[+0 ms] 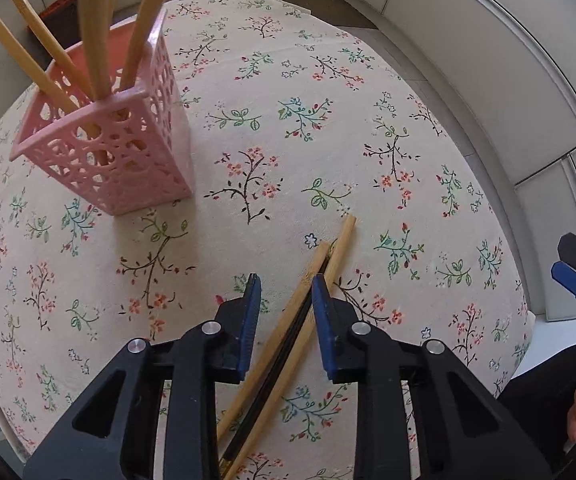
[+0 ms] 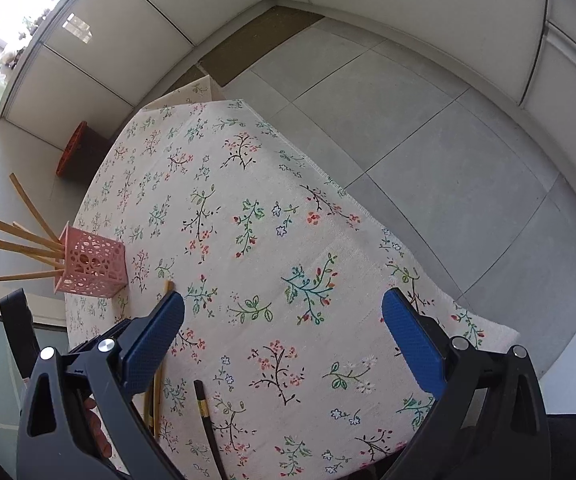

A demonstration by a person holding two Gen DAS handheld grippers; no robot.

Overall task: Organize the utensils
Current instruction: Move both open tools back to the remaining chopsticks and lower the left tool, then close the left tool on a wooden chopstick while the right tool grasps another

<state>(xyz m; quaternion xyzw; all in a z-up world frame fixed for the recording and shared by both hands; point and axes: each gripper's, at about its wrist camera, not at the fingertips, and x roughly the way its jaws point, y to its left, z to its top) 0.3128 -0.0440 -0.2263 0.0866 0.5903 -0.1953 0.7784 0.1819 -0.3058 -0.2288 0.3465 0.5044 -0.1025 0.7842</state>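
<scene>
A pink perforated holder [image 1: 116, 148] stands on the floral tablecloth [image 1: 288, 140] at the upper left with several bamboo chopsticks [image 1: 96, 20] upright in it. It also shows in the right wrist view [image 2: 90, 268]. My left gripper [image 1: 286, 284] is open, low over two bamboo chopsticks [image 1: 328, 264] and a black chopstick [image 1: 284, 356] that lie on the cloth between its jaws. My right gripper [image 2: 284, 312] is open wide and empty above the cloth. A black chopstick [image 2: 206, 416] lies near the table's front edge.
The table's right edge [image 2: 348, 200] drops to a grey tiled floor [image 2: 428, 140]. A dark bin with an orange rim [image 2: 78, 152] stands on the floor beyond the table. White wall panels [image 2: 208, 0] close the back.
</scene>
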